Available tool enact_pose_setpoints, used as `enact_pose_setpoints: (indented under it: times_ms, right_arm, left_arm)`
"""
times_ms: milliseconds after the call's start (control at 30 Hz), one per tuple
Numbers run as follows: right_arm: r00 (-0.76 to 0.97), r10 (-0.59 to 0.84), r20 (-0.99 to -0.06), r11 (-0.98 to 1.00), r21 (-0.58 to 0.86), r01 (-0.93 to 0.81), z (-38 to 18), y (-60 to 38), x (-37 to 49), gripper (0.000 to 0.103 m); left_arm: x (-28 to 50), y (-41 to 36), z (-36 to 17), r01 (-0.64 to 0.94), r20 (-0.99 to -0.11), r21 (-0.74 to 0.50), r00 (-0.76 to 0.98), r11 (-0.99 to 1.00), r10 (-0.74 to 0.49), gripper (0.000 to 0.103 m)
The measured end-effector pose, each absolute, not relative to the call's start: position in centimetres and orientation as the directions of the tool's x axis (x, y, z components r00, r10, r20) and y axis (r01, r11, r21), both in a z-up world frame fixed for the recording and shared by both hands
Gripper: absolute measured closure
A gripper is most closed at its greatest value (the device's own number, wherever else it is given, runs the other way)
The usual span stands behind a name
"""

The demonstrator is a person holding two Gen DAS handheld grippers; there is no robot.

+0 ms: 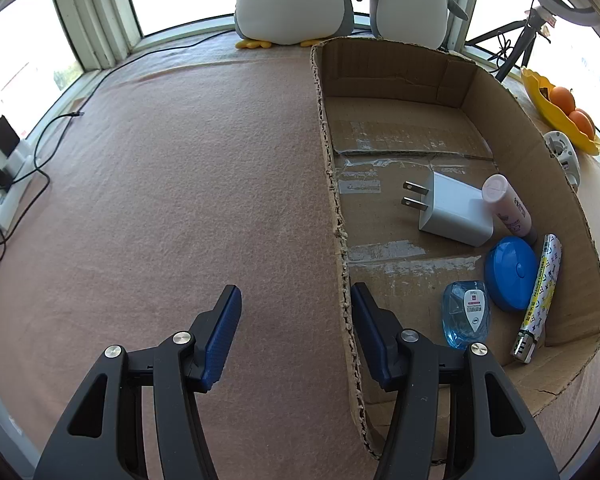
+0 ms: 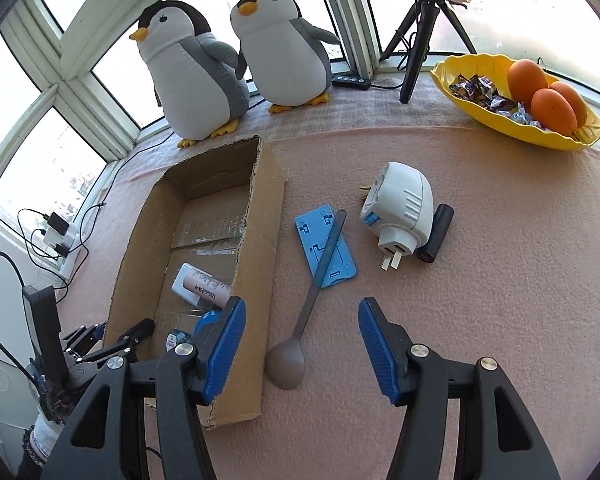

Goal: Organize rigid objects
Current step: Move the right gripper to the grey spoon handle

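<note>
Spoon [image 2: 317,280] pickup looks like the step in hand. It lies on the pink worktop [image 2: 480,280] just beside the outer wall of the cardboard box [image 2: 260,240], its bowl nearest the camera and its handle running away across a blue plastic plate [image 2: 328,244]. The right claw [image 2: 300,302] hangs above it with its fingers spread and nothing between the pads.

To do this well, I would turn the claw so the pads close across the thin handle, not along it. I would take the handle between the bowl and the blue plate, where it lies on bare cloth. A grip further up risks catching the plate's edge. The handle is slim and lies flat, so the fingertips need to come right down to the cloth before closing, or they may slide over it. The box wall is close on the left, so that finger should stay clear of the cardboard.

The left claw [image 1: 294,288] is also spread. It straddles the box's near wall, one finger outside and one inside, and is not pinching it.

Inside the box already lie a white charger [image 1: 452,212], a pink tube [image 1: 508,204], a round blue case [image 1: 510,272], a clear blue piece [image 1: 466,314] and a lighter [image 1: 538,296]. They are crowded toward one corner. A white adapter [image 2: 400,208] and a black cylinder [image 2: 436,232] wait outside, touching each other.
</note>
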State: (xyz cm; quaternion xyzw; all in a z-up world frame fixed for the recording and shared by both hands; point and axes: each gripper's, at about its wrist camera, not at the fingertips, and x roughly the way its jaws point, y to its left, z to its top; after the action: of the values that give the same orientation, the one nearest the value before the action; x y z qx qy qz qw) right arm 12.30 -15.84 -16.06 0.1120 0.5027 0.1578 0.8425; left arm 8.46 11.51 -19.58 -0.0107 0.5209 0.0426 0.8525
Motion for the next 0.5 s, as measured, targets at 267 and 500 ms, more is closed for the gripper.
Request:
enact_pose_setpoints:
  times_ms: [267,500]
  right_arm:
    - [0.324,0.418,-0.848,0.908,0.400,-0.126,-19.0,-15.3,14.3,0.070]
    - [0.266,0.430,-0.863,0.903,0.415,-0.114,-20.5,-14.2,15.8,0.079]
  left_arm:
    - [8.4,11.5,-19.6,-0.084,-0.889,0.024,0.454,0.996,0.060,0.047]
    - [8.5,11.4,-19.6,-0.085,-0.889,0.021,0.454,0.996,0.058,0.047]
